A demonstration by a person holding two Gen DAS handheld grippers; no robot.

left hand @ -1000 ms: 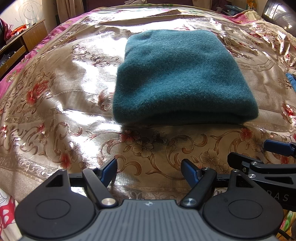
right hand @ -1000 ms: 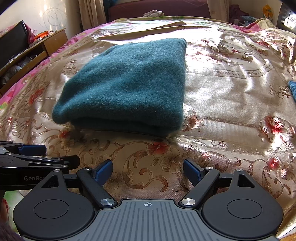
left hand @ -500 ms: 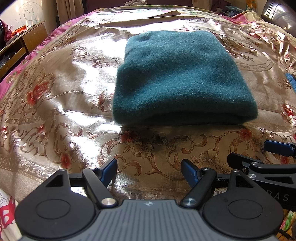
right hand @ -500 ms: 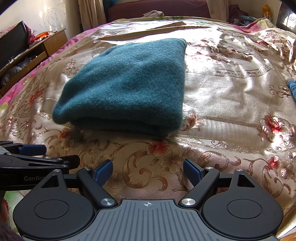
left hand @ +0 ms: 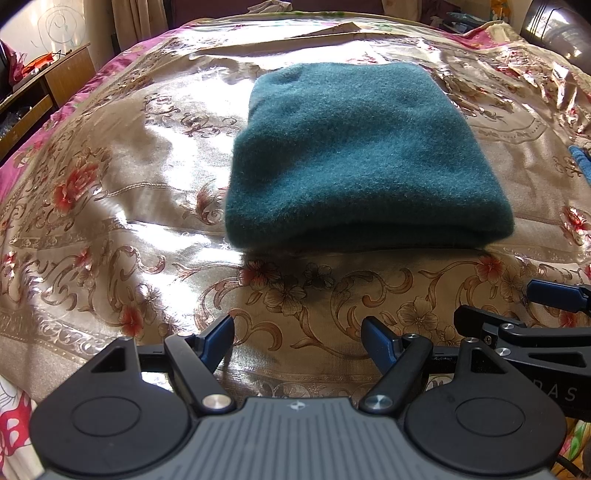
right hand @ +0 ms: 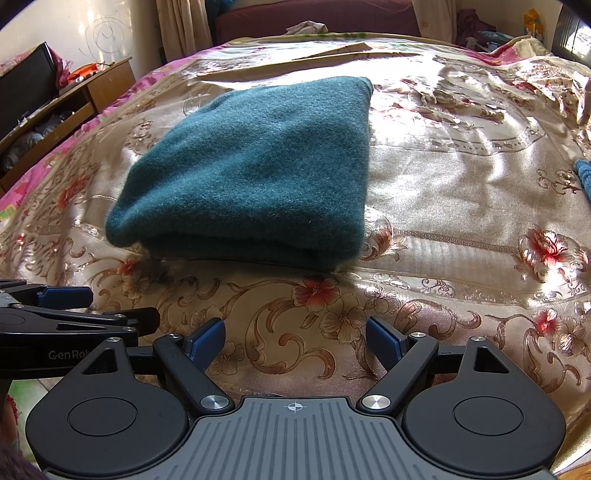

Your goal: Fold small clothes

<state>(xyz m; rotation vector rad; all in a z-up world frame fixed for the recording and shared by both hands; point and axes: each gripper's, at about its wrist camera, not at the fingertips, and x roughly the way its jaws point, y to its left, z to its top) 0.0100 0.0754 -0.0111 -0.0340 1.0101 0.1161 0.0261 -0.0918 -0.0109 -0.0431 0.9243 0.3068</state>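
Observation:
A dark teal fleece garment (left hand: 362, 155) lies folded into a thick rectangle on the shiny floral bedspread (left hand: 110, 206); in the right wrist view the same garment (right hand: 255, 173) sits left of centre. My left gripper (left hand: 298, 334) hovers open over the bedspread, short of the garment's near folded edge, with nothing between its blue pads. My right gripper (right hand: 295, 336) is open too, beside the left one and just as far back from the garment. Each gripper shows at the edge of the other's view: the right one (left hand: 517, 328), the left one (right hand: 74, 310).
A wooden cabinet (right hand: 70, 99) with clutter stands left of the bed. A blue cloth (right hand: 583, 173) peeks in at the right edge. A flat tan piece (right hand: 332, 55) lies at the bed's far end, and a dark red sofa (right hand: 314, 18) stands beyond it.

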